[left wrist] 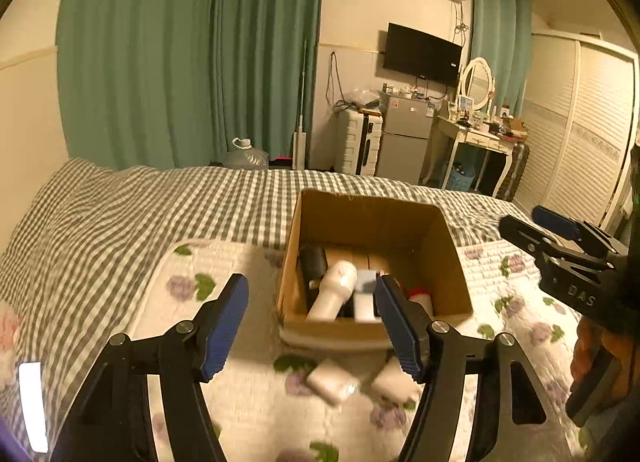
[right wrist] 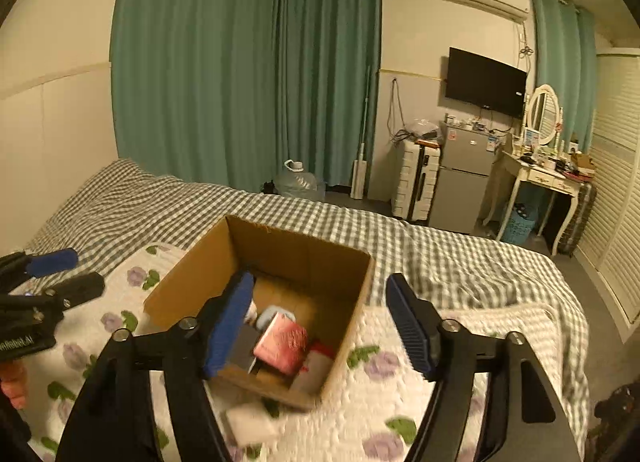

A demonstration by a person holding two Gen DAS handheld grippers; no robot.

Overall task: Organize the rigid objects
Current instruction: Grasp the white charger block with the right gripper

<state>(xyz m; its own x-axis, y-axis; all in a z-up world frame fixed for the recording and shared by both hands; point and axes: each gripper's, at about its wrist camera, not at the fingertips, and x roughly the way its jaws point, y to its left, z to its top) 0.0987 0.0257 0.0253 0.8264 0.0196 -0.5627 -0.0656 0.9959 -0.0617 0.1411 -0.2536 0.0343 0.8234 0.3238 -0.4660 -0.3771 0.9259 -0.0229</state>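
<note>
1. A cardboard box (left wrist: 376, 258) sits open on a flowered quilt (left wrist: 248, 414) spread over the bed (left wrist: 120, 205). It serves as the collecting place for the loose things, so it lies within reach of both grippers.
2. Inside the box the left wrist view shows a white bottle (left wrist: 334, 290) lying on its side, a dark cylinder (left wrist: 314, 262) behind it and a small white block (left wrist: 366, 304). The right wrist view adds a pink box (right wrist: 282, 342) leaning at a tilt and something with a red cap (right wrist: 320, 350) near the front corner.
3. Two small white packets (left wrist: 332, 380) lie on the quilt just in front of the box, not yet put away. They are blurred, so what they are cannot be told.
4. The left gripper (left wrist: 312, 326) is spread wide and holds nothing. It hangs above the quilt at the near left corner of the box, roughly over the packets, which suggests one of them is the next pick.
5. The right gripper (right wrist: 320, 326) is also spread wide and empty. It hovers over the box opening, its left finger in line with the inside of the box.
6. My reading is that the task is well along: most items are boxed and the packets on the quilt remain.
7. The soft quilt may give under a downward press, so a grasp there calls for a low, level approach.
</note>
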